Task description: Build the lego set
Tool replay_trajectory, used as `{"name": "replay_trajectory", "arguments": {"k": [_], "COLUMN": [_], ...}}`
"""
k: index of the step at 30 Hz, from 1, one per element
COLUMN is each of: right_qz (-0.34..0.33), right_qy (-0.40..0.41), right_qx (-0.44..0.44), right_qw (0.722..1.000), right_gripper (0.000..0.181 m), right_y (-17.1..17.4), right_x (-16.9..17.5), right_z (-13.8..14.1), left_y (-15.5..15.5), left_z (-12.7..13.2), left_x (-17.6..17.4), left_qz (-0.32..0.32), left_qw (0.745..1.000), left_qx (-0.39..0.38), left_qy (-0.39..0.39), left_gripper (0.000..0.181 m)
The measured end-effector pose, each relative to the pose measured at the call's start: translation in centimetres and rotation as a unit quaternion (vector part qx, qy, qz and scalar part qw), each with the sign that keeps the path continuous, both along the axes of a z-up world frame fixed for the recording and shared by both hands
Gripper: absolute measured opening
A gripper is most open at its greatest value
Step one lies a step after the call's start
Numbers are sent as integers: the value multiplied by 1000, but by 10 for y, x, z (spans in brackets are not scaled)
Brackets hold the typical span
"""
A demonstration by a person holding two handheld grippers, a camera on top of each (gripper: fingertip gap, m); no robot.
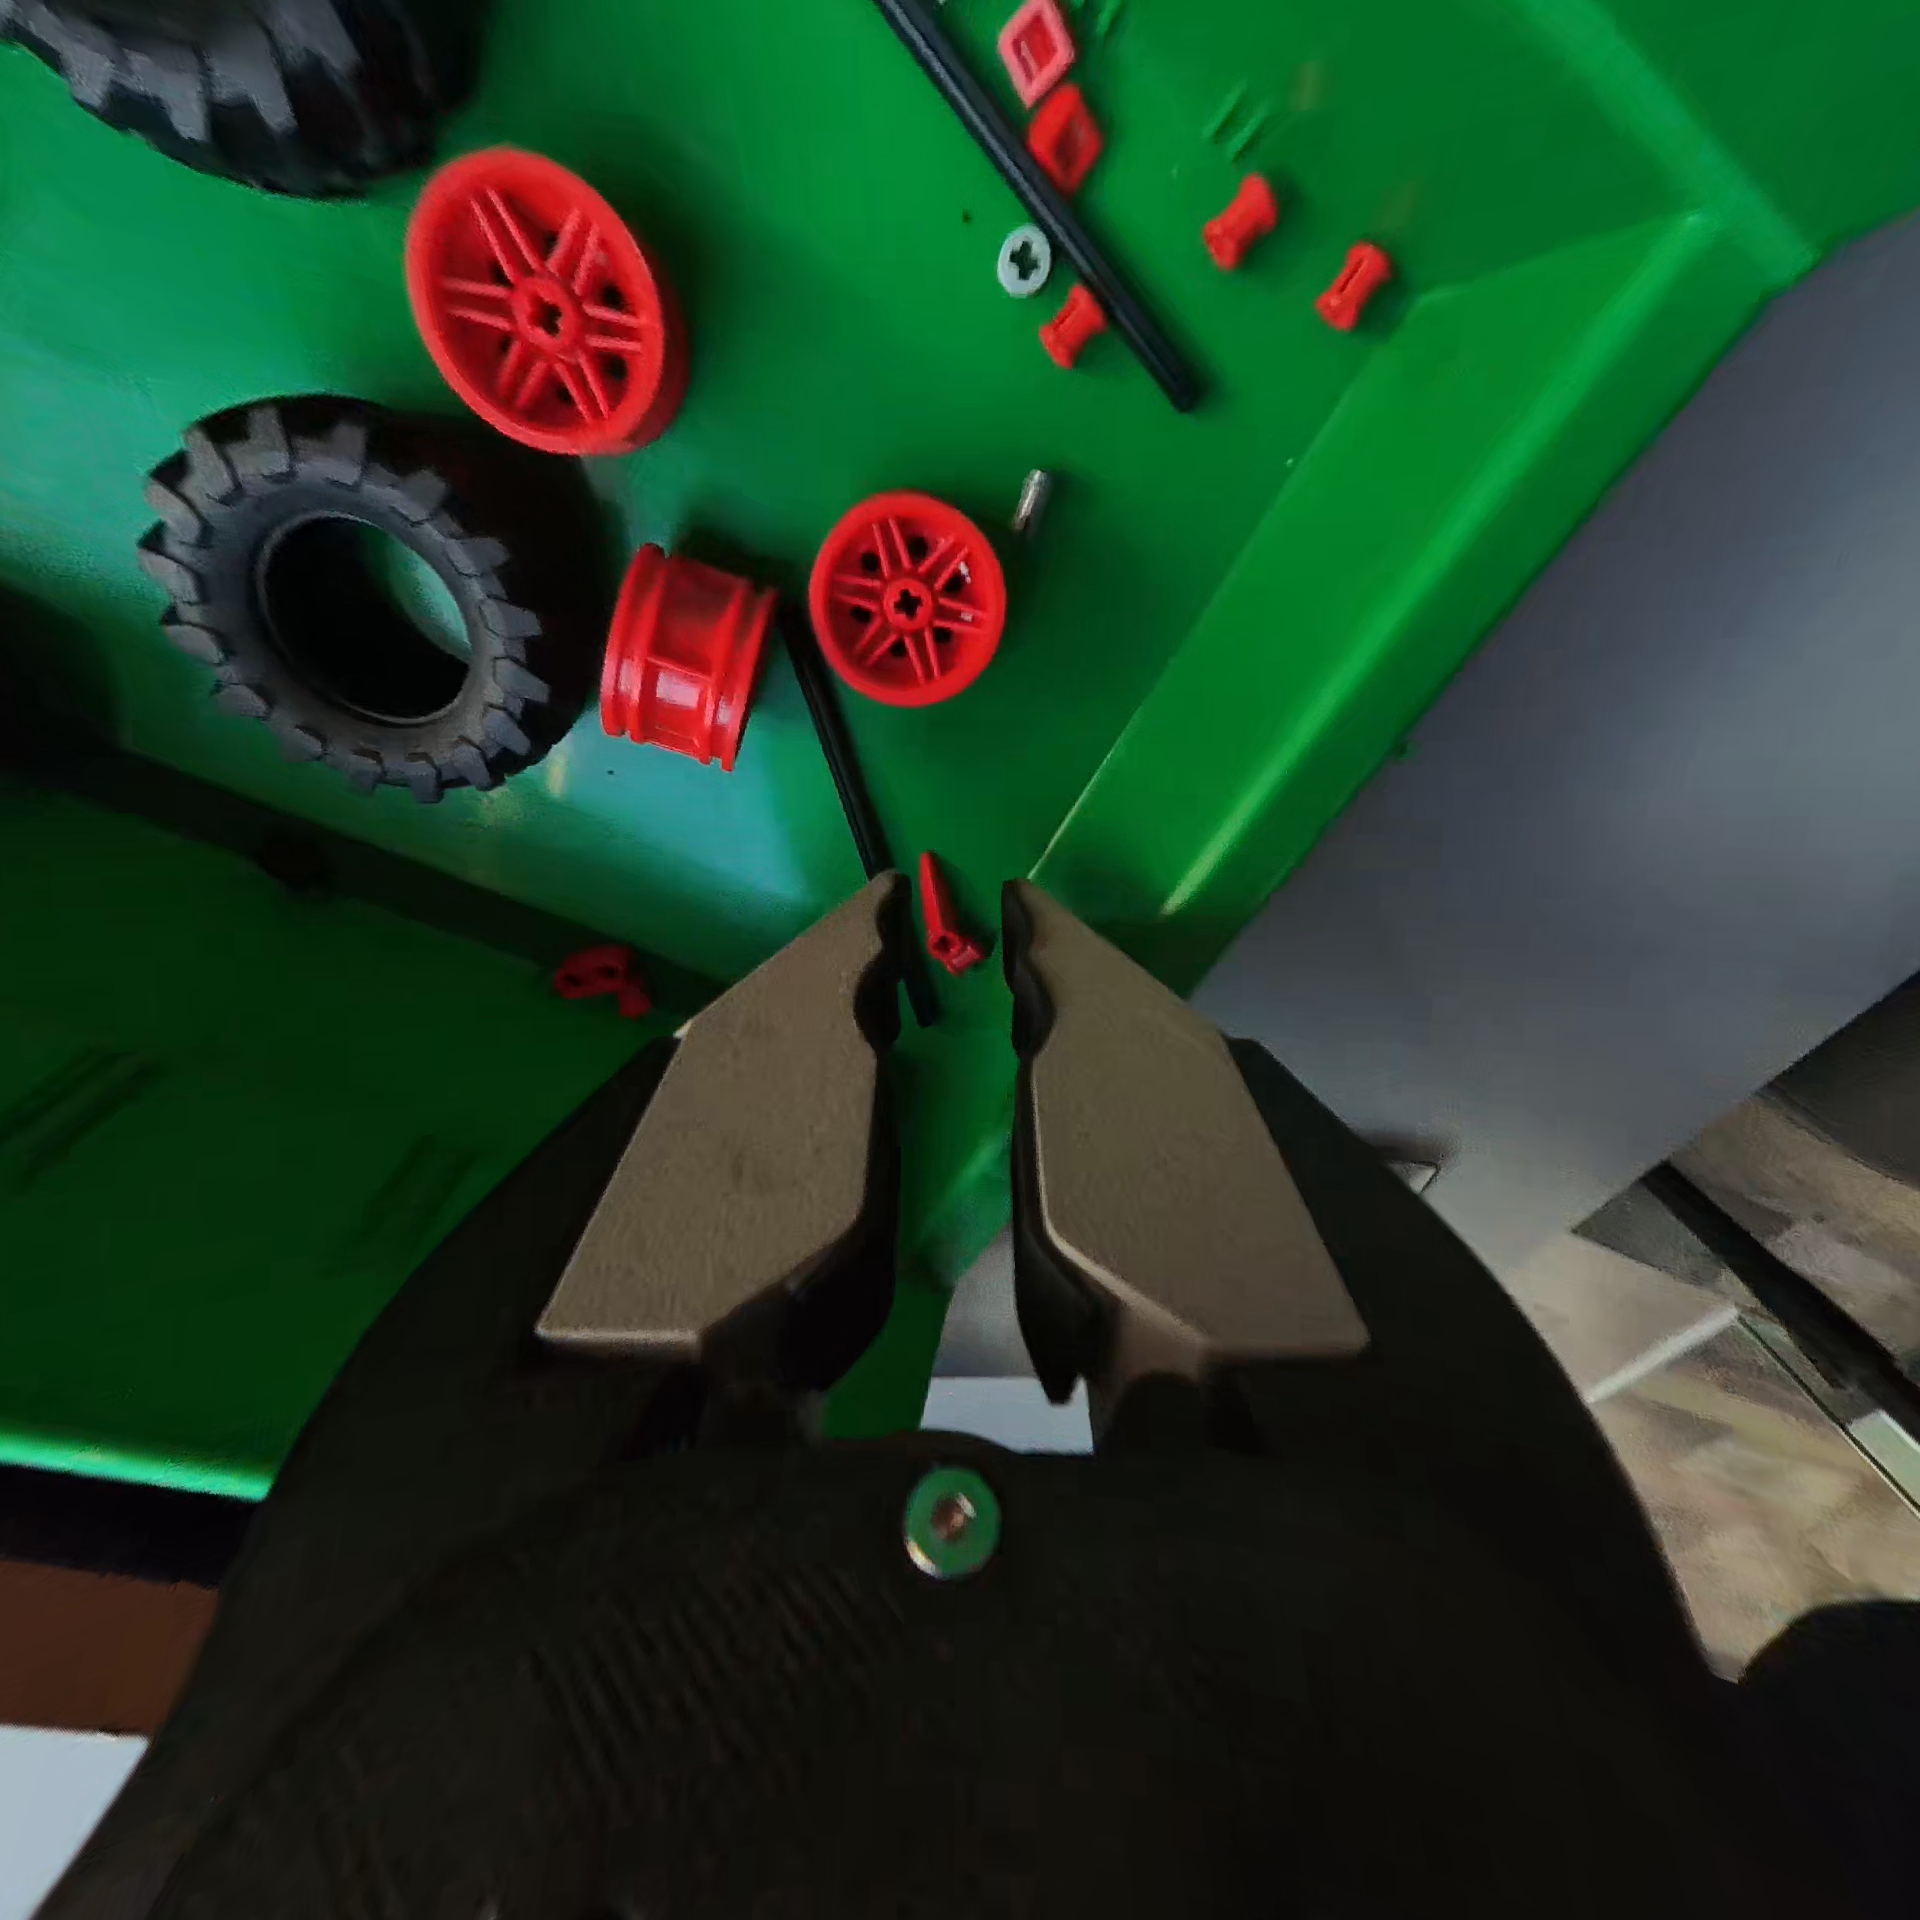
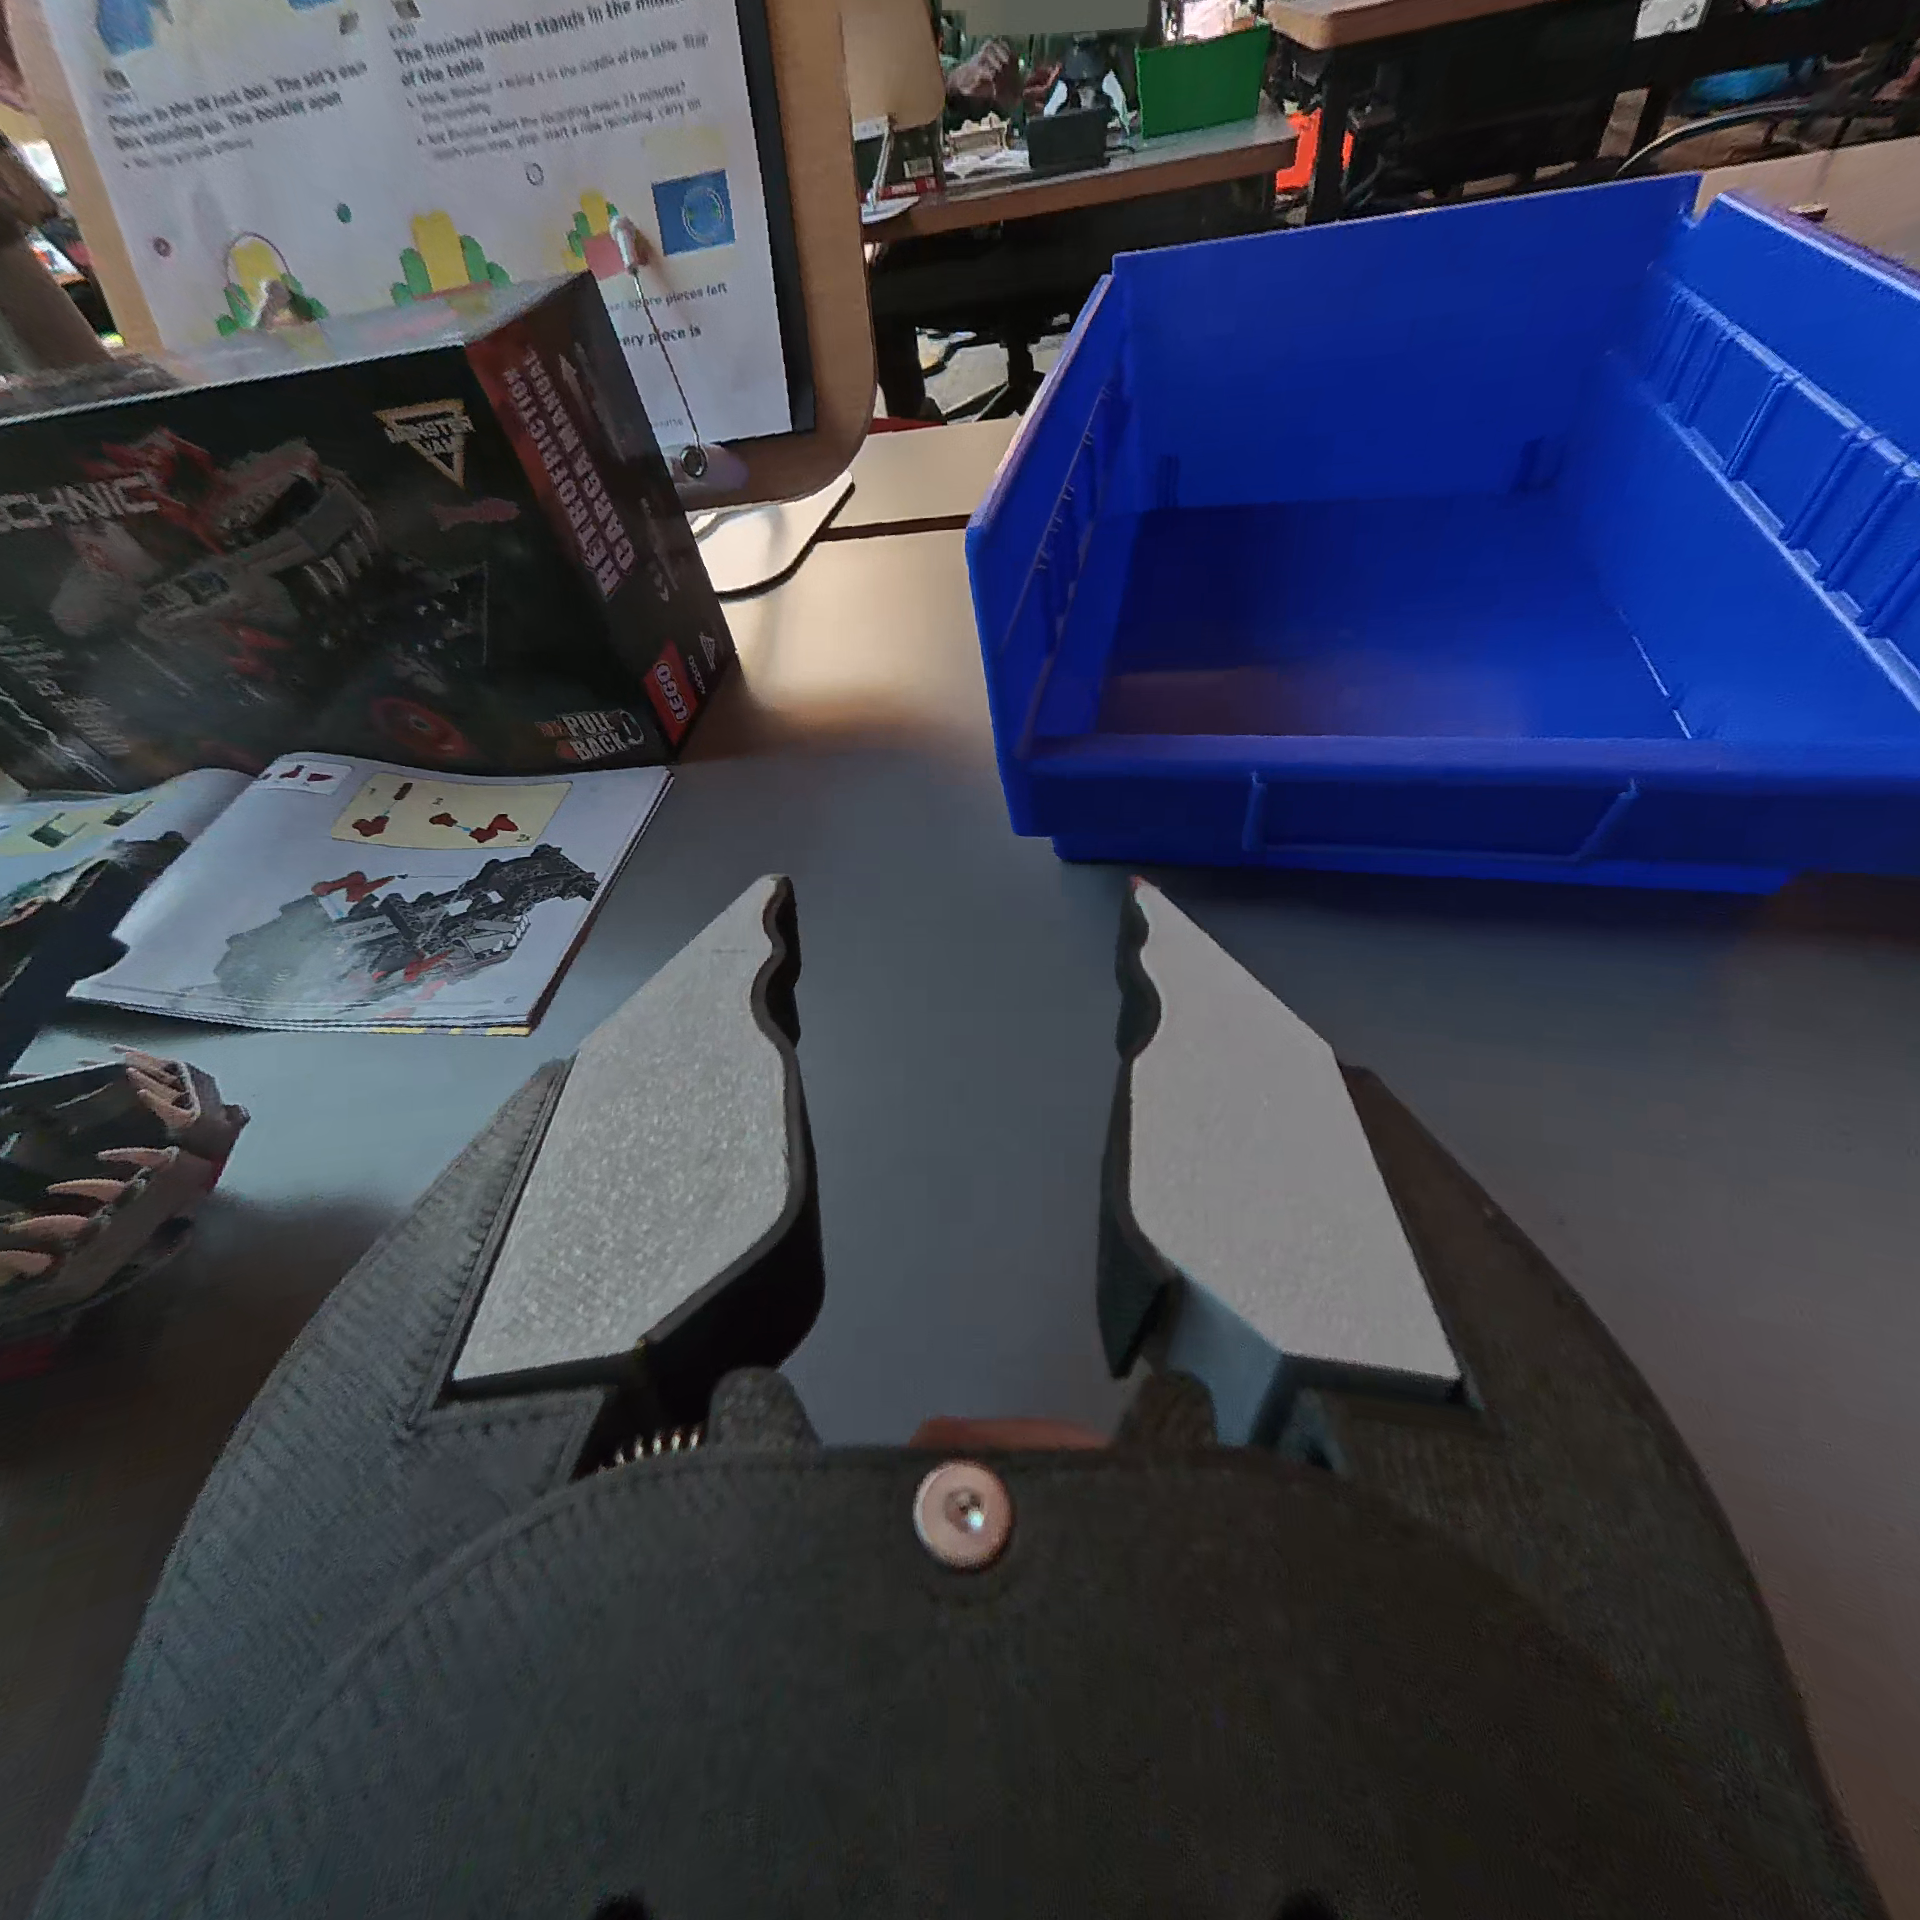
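Observation:
In the left wrist view my left gripper (image 1: 951, 909) hangs open over a green bin (image 1: 1299, 644) of parts, its jaws a narrow gap apart. A small red pin piece (image 1: 945, 920) and the end of a black axle (image 1: 857, 800) lie on the bin floor between the tips, untouched as far as I can tell. Red wheel hubs (image 1: 545, 301) (image 1: 906, 597) (image 1: 686, 657), black tyres (image 1: 353, 597) and small red connectors (image 1: 1238, 220) lie farther in. In the right wrist view my right gripper (image 2: 956, 914) is open and empty above the grey table (image 2: 1558, 1039).
An empty blue bin (image 2: 1403, 644) stands at the right ahead of the right gripper. The set's box (image 2: 343, 561) and an open instruction booklet (image 2: 364, 904) lie at the left, with a partly built model (image 2: 94, 1174) at the left edge. A second long black axle (image 1: 1049, 208) lies in the green bin. The tips of one gripper are about 70 centimetres away from the tips of the other. From my right tips it is roughly 15 centimetres to the partly built model (image 2: 94, 1174); from my left, 50 centimetres.

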State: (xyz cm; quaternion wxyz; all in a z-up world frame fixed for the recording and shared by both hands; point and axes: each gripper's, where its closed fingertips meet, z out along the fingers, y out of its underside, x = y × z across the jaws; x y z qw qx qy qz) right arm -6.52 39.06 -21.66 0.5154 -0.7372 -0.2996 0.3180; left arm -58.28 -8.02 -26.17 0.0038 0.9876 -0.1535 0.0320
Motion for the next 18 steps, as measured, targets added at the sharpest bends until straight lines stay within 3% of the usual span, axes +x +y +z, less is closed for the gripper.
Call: {"name": "replay_trajectory", "arguments": {"k": [6,18], "right_qz": [13,33], "right_qy": [35,63], "right_qx": [6,20], "right_qw": [999,997], "right_gripper": [57,55], "right_y": [-2,-8], "right_x": [1,-1], "right_z": [9,18], "left_y": [-9,-4], "left_z": [-15,-16], "left_x": [-3,-9], "left_qz": [4,13], "left_qw": [997,996], "left_qx": [-69,-83], "left_qy": [34,37], "left_gripper": [2,0]}}
